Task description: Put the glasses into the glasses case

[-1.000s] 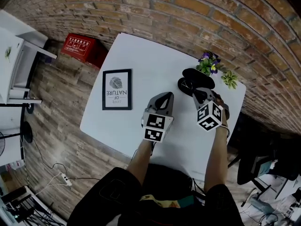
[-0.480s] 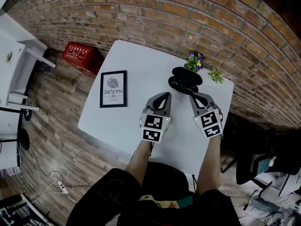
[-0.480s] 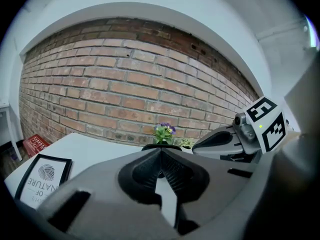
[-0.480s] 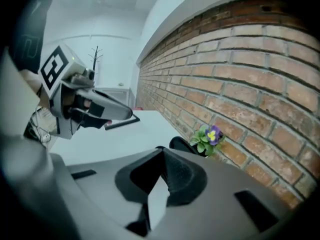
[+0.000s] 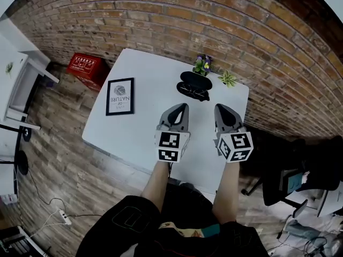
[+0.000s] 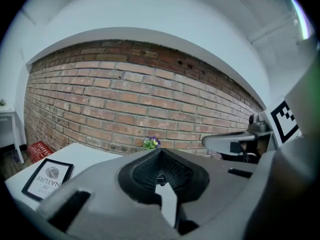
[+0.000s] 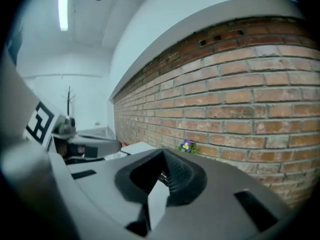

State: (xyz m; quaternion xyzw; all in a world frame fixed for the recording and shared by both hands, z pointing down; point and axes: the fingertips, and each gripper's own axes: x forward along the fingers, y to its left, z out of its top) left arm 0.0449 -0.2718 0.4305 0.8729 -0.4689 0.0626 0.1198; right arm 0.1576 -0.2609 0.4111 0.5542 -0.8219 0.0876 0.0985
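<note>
**Glasses look like they're in, case isn't shut yet**

Big stuff first. There's a brick wall (image 5: 214, 15) behind a white table (image 5: 134, 127), and the person stands at the near edge with a gripper in each hand.

The left gripper (image 5: 180, 109) and right gripper (image 5: 223, 109) both hang above the near half of the table, side by side and well apart from the case. In each gripper's own view the jaws are pressed together at the tips with nothing between them, so both are empty-handed.

A framed print (image 5: 120, 96) lies flat on the left side of the table and isn't involved.

The glasses case (image 5: 195, 81) sits at the far edge, just in front of the little purple flower pot (image 5: 202, 64), with a small green plant (image 5: 228, 79) off to its right. It's open, with the lid standing back.

The glasses (image 5: 192, 92) seem to be lying in the lower half. From the head view they're pretty small, so I can't swear they're fully seated and not just resting on the front lip.

My read is that the main bit looks done. What's left, if anything, is folding the lid down, and maybe nudging the frames if they're riding high. With both grippers parked back here, this could also just be the wrap-up.
</note>
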